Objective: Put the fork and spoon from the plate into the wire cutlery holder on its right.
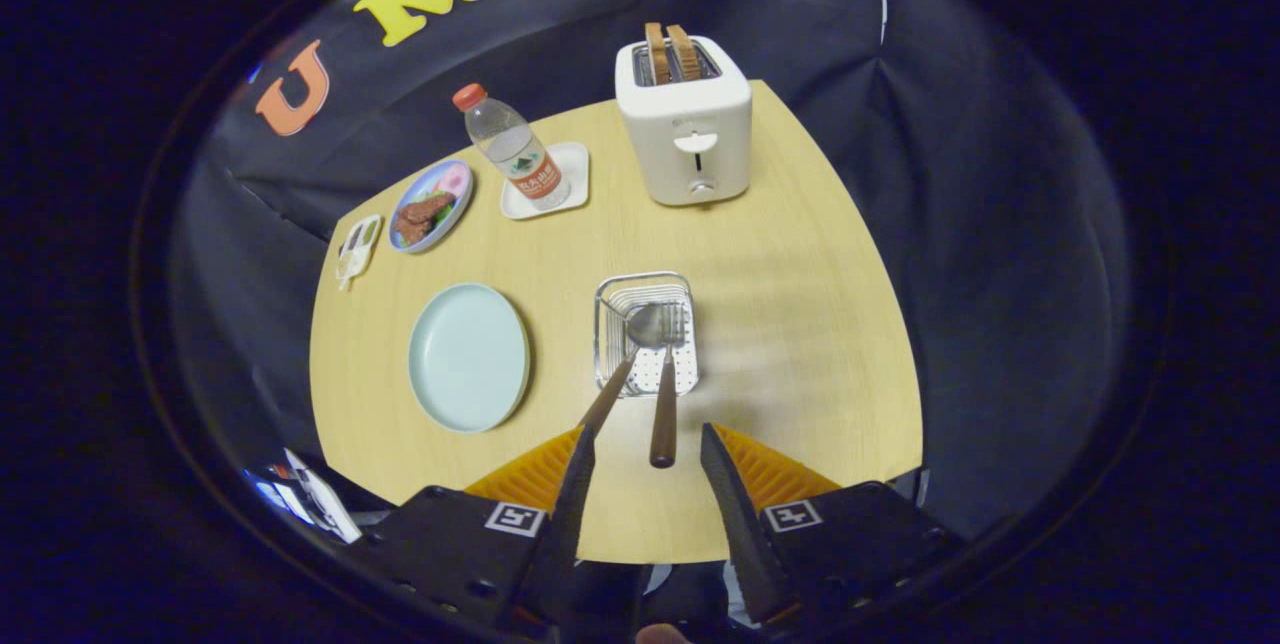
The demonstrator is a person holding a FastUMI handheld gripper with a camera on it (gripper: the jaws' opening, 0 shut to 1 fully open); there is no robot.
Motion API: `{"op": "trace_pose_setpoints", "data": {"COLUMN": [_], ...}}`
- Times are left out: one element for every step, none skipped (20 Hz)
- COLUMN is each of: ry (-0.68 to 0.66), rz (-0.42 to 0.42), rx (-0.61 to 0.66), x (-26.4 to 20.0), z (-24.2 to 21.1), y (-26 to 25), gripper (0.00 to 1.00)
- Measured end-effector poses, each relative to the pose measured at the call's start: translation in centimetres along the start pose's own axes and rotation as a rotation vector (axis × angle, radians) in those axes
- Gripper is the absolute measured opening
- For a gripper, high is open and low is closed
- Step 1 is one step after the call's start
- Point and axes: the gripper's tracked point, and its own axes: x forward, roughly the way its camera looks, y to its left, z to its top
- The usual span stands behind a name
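While the claw [648, 446] hovers above the bench [800, 324], fingers spread wide, gripping nothing | round pale plate [468, 356] bare, left | spoon [628, 356] and fork [668, 379], wooden-handled, stand in square wire cutlery holder [646, 332], just ahead.

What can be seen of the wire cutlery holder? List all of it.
The wire cutlery holder is a square, shiny metal basket with thin wire sides, an open top and a perforated base. It stands upright on the wooden table, right of the pale green plate and apart from it, nearer than the toaster. A spoon and fork rest inside, brown handles leaning out toward the gripper, whose jaws are open.
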Motion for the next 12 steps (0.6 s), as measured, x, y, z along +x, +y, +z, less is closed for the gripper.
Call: {"op": "trace_pose_setpoints", "data": {"ry": [-0.037, -0.08, -0.124, -0.168, -0.216, -0.262, -0.305, -0.342, -0.38, -0.418, -0.457, -0.499], "rz": [-0.007, -0.015, -0.022, -0.025, -0.026, -0.026, -0.024, -0.015, -0.005, -0.003, 0.0, -0.002], "rx": [-0.004, -0.016, -0.03, -0.04, -0.052, -0.063, -0.069, -0.074, -0.078, -0.086, -0.098, -0.111], "x": [-0.5, -0.9, -1.5, -2.1, -2.8, -3.6, -4.4, -5.3, -6.2, -7.0, -7.9, -9.0], "z": [0.7, 1.4, 2.0, 2.7, 3.4, 4.1, 4.6, 4.9, 5.2, 5.6, 5.8, 6.1], "y": [0.1, 0.3, 0.5, 0.9, 1.4, 1.9, 2.5, 3.2, 3.8, 4.4, 4.8, 5.2], "gripper": [0.69, 0.74, 0.79, 0.8, 0.81, 0.82, 0.83, 0.84, 0.84, 0.84, 0.84, 0.84]}}
